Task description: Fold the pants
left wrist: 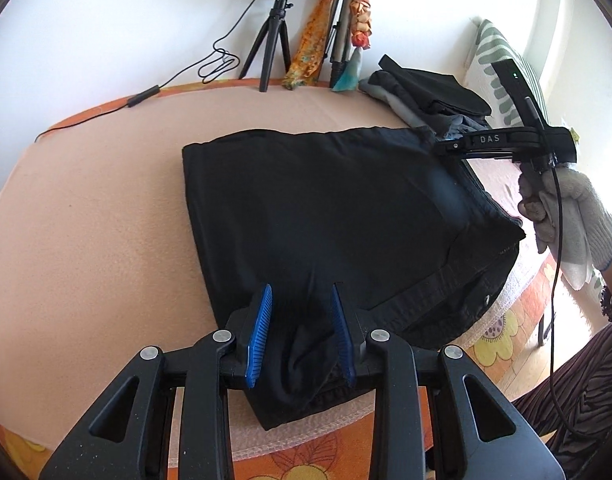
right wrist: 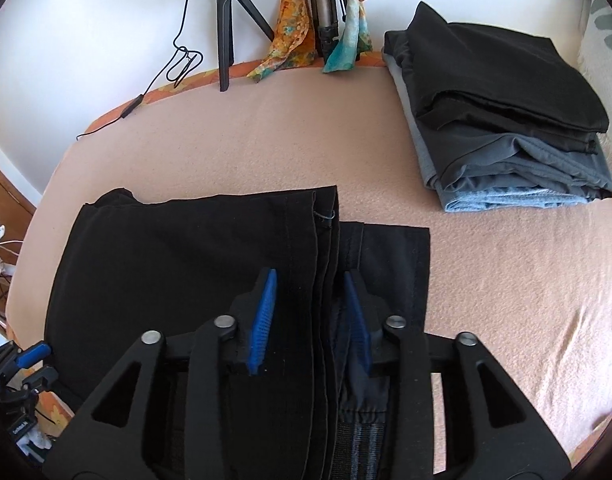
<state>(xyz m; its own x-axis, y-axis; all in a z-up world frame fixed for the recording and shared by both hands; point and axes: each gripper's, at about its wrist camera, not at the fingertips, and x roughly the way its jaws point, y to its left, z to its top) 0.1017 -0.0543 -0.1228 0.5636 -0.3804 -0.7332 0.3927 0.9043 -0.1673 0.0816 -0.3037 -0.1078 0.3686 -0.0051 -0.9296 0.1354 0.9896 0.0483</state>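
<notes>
Holding both grippers at the black cotton pants (left wrist: 325,208), I judge I am midway through the fold: the garment lies already doubled on the peach fleece-covered table (left wrist: 106,208), with the hem edges brought over near the waistband.

On the left wrist view, my left gripper (left wrist: 302,332) has its blue ribbed pads (left wrist: 260,336) set moderately apart, with a bunched ridge of black cloth rising between them at six o'clock. Whether the pads actually pinch that ridge I cannot tell; a gap shows on either side.

On the right wrist view, my right gripper (right wrist: 309,320) straddles the stacked hem edges of the pants (right wrist: 186,260), jaws likewise part-open, with the layered cloth running up between them toward twelve o'clock. The elastic waistband shows under it at about five o'clock. Again I cannot say the cloth is clamped.

From the left camera, the right gripper (left wrist: 441,146) appears at three o'clock, its tips at the far corner of the pants, held by a hand in a white knit glove (left wrist: 565,208).

A stack of folded dark and grey garments (right wrist: 505,120) sits at two o'clock, well apart from the pants.

My next move, I think, calls for closing both jaws firmly on all layers, then lifting evenly and carrying one end across so the edges line up without the stacked hems sliding.
</notes>
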